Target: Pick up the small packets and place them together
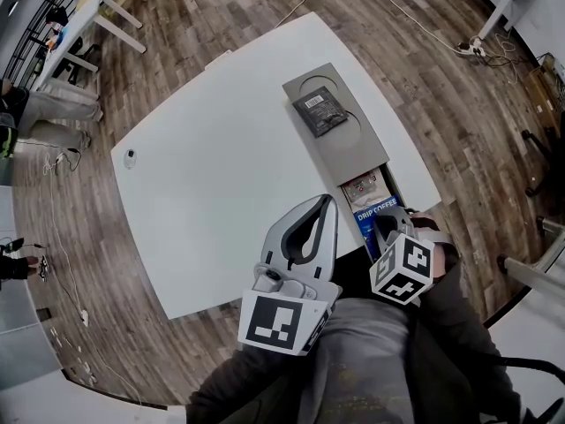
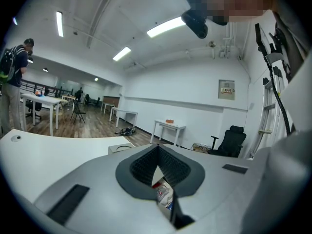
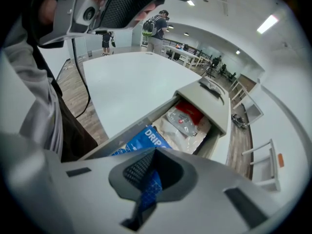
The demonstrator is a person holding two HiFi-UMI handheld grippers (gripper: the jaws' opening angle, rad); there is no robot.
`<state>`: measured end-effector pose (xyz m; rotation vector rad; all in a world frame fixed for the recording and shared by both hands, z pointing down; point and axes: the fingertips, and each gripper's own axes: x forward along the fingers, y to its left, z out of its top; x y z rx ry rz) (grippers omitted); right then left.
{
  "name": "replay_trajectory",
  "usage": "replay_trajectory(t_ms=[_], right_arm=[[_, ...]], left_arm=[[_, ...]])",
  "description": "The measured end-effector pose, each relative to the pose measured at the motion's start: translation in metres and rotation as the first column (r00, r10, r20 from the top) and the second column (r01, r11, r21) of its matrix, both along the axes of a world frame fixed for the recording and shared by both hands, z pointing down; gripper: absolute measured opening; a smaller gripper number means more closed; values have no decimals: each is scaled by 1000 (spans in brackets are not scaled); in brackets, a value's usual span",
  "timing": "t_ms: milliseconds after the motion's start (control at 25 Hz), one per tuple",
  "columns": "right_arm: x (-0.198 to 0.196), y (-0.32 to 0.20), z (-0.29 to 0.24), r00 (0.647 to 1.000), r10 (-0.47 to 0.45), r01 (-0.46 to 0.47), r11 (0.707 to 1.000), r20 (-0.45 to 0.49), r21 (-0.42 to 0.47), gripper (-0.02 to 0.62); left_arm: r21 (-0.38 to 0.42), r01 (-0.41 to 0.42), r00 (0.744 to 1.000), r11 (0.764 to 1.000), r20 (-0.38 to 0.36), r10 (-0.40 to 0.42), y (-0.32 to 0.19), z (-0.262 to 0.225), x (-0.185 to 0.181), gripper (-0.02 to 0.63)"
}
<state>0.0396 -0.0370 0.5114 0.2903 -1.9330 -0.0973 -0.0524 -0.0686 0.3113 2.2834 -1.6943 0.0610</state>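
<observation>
Blue packet (image 3: 141, 138) is pinched tight between fingers of the right gripper (image 3: 155, 152), down in the open drawer (image 3: 136, 121), prob. to lift it out. Fingers of the left gripper (image 2: 157, 150) are closed w/ nothing, resting.

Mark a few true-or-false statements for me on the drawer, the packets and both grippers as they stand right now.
1. The right gripper is shut on the blue drip coffee packet. True.
2. The drawer is closed. False: it stands open.
3. A black packet lies on top of the grey unit. True.
4. The left gripper holds a packet. False: its jaws are together on nothing.
5. The white and red packet lies on the table. False: it lies in the drawer.
</observation>
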Motion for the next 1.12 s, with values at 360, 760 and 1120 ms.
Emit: replay_trajectory(t_ms=[360,760,1120], right_arm=[[-8,13,-8,974,-225,223,971,-10,-89,251],[-10,17,8,899,-430,412,895,-86,-170,275],[-4,22,3,856,-509,488,855,-96,-177,176]], left_arm=[[-4,-1,1000,1000,-22,1,-1,1,-7,3],[-15,84,996,996,-36,-84,-10,0,-38,3],[20,106,994,994,-38,-105,-30,-13,-42,3]])
